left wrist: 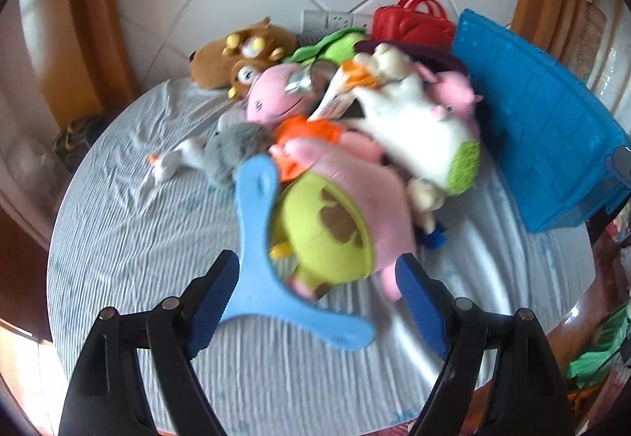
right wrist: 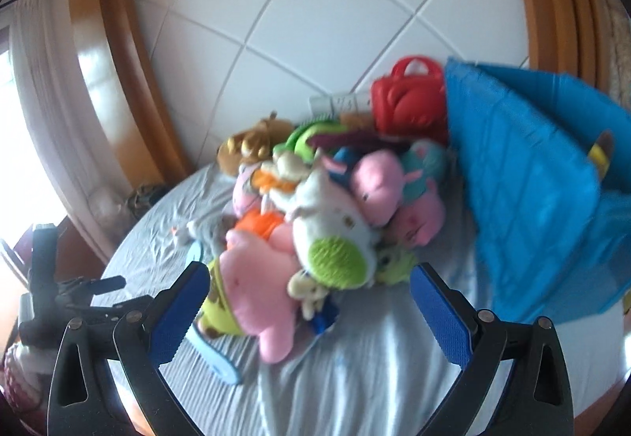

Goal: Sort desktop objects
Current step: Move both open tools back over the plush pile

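Observation:
A heap of plush toys lies on a round table with a pale striped cloth (left wrist: 138,239). Nearest is a pink plush in green shorts (left wrist: 339,207) (right wrist: 260,290). A white plush with a green patch (left wrist: 426,136) (right wrist: 335,239) rests on top of it. A light-blue three-armed plastic piece (left wrist: 252,239) (right wrist: 221,365) lies against the pink plush. My left gripper (left wrist: 317,302) is open, its fingers either side of that piece and the plush, gripping nothing. My right gripper (right wrist: 311,317) is open just short of the pink plush.
A blue plastic crate (left wrist: 544,120) (right wrist: 532,179) stands on the right, with a red toy bag (left wrist: 410,22) (right wrist: 406,105) behind the heap. A brown plush (left wrist: 236,53) and a grey one (left wrist: 232,152) lie at the left. The black body of the other gripper (right wrist: 59,298) shows at the left.

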`<state>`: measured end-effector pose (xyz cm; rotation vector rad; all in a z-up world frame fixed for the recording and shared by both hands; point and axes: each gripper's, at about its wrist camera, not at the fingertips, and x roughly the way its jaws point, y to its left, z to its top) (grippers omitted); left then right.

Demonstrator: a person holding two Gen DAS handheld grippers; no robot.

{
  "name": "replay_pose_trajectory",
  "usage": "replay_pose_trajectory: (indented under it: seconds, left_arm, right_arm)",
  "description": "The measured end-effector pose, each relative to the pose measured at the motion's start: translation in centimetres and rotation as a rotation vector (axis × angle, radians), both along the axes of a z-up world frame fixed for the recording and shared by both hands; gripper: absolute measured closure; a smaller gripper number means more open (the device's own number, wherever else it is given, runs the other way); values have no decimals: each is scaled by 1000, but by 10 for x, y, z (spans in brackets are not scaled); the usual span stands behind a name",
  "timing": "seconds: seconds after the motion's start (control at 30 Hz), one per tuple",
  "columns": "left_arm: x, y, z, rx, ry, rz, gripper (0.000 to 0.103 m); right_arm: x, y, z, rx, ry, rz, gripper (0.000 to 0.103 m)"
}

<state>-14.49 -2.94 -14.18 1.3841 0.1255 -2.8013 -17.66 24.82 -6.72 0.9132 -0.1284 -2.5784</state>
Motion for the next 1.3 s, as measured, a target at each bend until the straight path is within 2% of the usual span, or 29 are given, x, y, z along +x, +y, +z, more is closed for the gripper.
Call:
replay_pose_trajectory:
  seconds: [0.27,0.47,0.57,0.8,0.93,1.3]
  left_arm:
    - [-10,2,-8,37,-9,0,21]
    - [-40,29,-6,26,-25,-30,21]
    - [-55,33,-6,17,-26,-13,21]
    - [-81,39,-22,-6,-89,21,21]
    - [-92,45,-28,12,-105,12,21]
    - [-153,111,-21,93,-50,-157,22]
  right_arm:
    - [-5,-20,-22,60,-44,18,1]
    - [-39,-10,-42,51,-93,24,1]
    - [-56,-7,-52,45,-122,39,0]
    - [-95,0,-77,30,-190,73,0]
    - [-107,7,-86,40,-215,57,0]
    - [-114,32,-99,110,-256,-69,0]
